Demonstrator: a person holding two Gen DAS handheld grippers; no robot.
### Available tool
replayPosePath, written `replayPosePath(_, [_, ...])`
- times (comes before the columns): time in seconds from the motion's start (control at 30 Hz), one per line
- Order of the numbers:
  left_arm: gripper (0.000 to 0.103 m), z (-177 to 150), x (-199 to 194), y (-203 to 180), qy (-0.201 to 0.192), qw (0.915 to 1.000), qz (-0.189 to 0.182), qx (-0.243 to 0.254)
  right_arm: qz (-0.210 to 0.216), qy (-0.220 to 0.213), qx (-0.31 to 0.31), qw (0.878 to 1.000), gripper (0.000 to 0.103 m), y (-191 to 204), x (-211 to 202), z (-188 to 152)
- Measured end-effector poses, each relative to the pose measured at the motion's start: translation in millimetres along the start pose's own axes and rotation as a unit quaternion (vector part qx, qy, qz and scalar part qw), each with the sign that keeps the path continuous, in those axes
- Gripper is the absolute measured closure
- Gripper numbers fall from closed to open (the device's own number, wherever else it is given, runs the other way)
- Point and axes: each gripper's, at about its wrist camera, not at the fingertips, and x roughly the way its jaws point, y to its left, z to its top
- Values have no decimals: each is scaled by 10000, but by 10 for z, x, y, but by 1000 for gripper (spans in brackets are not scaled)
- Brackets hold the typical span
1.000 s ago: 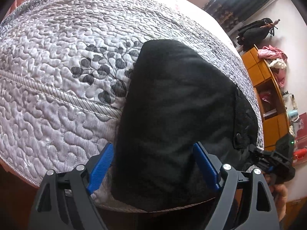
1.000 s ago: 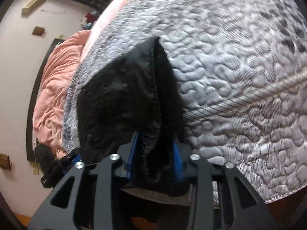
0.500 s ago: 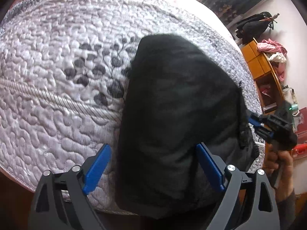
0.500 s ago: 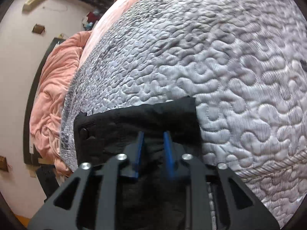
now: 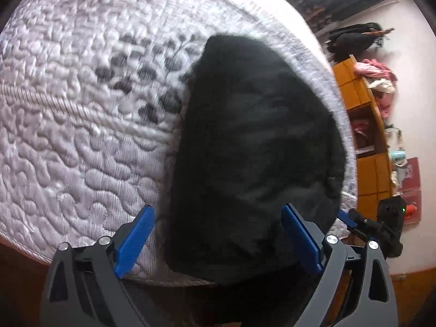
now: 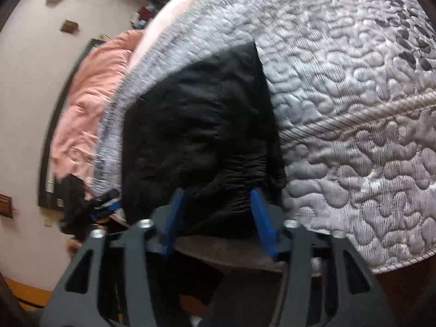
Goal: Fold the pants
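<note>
The black pants (image 5: 253,147) lie folded in a compact stack near the front edge of a bed with a grey quilted cover (image 5: 81,109). My left gripper (image 5: 218,242) is wide open, its blue pads on either side of the stack's near end, holding nothing. In the right wrist view the pants (image 6: 201,136) lie just ahead of my right gripper (image 6: 218,218), which is open with its jaws around the gathered near edge of the cloth. The right gripper also shows in the left wrist view (image 5: 381,226) at the far right, beside the stack.
A pink duvet (image 6: 90,103) lies bunched at the far side of the bed. Yellow shelves (image 5: 365,141) with clutter stand against the wall to the right. The quilt's edge (image 6: 395,261) drops off just in front of both grippers.
My right gripper has opened from a narrow pinch and pulled back from over the pants to their near edge. My left gripper stays wide open and has shifted only slightly.
</note>
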Motion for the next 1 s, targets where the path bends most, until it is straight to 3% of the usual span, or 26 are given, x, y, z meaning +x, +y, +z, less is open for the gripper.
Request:
replayPosePath(0.07, [8, 67, -124, 29, -89, 9993, -355, -12, -43, -251, -95, 9996, 12, 10, -199, 39])
replayPosePath(0.2, [4, 362, -178, 205, -104, 9956, -885, -284, -19, -57, 379, 9993, 10, -291, -194, 211])
replayPosePath(0.4, [4, 718, 229, 365, 440, 9897, -1320, -340, 531, 212, 865, 9946, 9, -619, 118, 461])
replayPosePath(0.67, [4, 826, 622, 383, 882, 9791, -1810, -293, 951, 594, 997, 9887, 6, -611, 599, 642])
replayPosePath(0.83, [5, 795, 887, 376, 1075, 9715, -2066, -443, 1022, 614, 948, 9883, 2, -563, 679, 645])
replayPosePath(0.93, [15, 747, 915, 340, 985, 9737, -2004, -459, 1085, 711, 711, 9890, 15, -417, 718, 625])
replayPosePath(1.0, [33, 724, 885, 347, 928, 9750, -1944, -547, 851, 674, 451, 9931, 31, -297, 727, 618])
